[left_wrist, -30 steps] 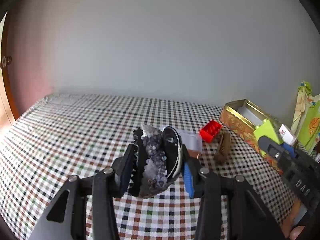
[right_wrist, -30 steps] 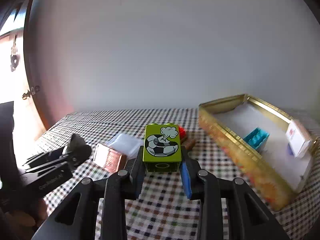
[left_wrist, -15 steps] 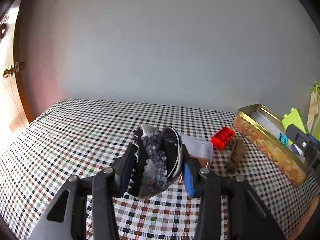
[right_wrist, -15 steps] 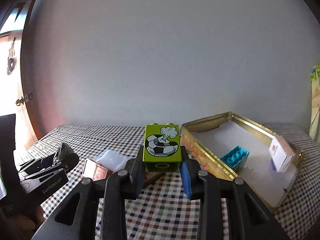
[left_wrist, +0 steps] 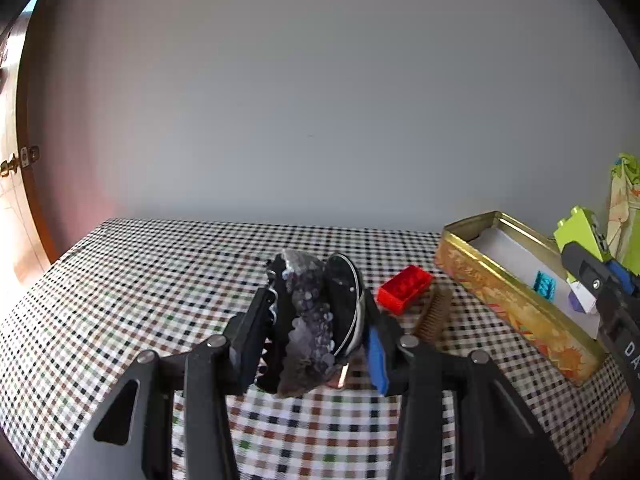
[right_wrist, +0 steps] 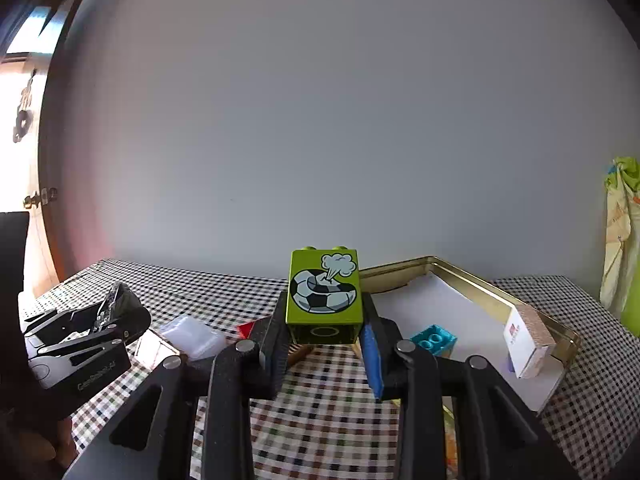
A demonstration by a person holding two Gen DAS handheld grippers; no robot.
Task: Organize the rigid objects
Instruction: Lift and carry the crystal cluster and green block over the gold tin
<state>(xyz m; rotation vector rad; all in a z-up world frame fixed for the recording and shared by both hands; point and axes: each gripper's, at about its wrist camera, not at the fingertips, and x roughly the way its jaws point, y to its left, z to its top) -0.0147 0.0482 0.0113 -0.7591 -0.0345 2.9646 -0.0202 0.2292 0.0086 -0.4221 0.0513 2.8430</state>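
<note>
A green block (right_wrist: 323, 292) printed with a football is clamped between the fingers of the right gripper (right_wrist: 325, 340), held above the checked tablecloth (right_wrist: 320, 412) at the near corner of the gold tin (right_wrist: 532, 312). Inside the tin a turquoise brick (right_wrist: 432, 339) and a small white box (right_wrist: 527, 340) are seen. A purple crystal rock (left_wrist: 310, 320) is gripped by the left gripper (left_wrist: 316, 340), well to the left of the tin (left_wrist: 508, 300), with a red brick (left_wrist: 404, 289) and a brown comb (left_wrist: 434, 314) lying between.

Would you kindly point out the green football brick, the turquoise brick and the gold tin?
green football brick (right_wrist: 323, 292), right wrist view, on its printed front face.
turquoise brick (right_wrist: 433, 339), right wrist view, on its studded top.
gold tin (left_wrist: 504, 300), left wrist view, on its patterned outer wall.
</note>
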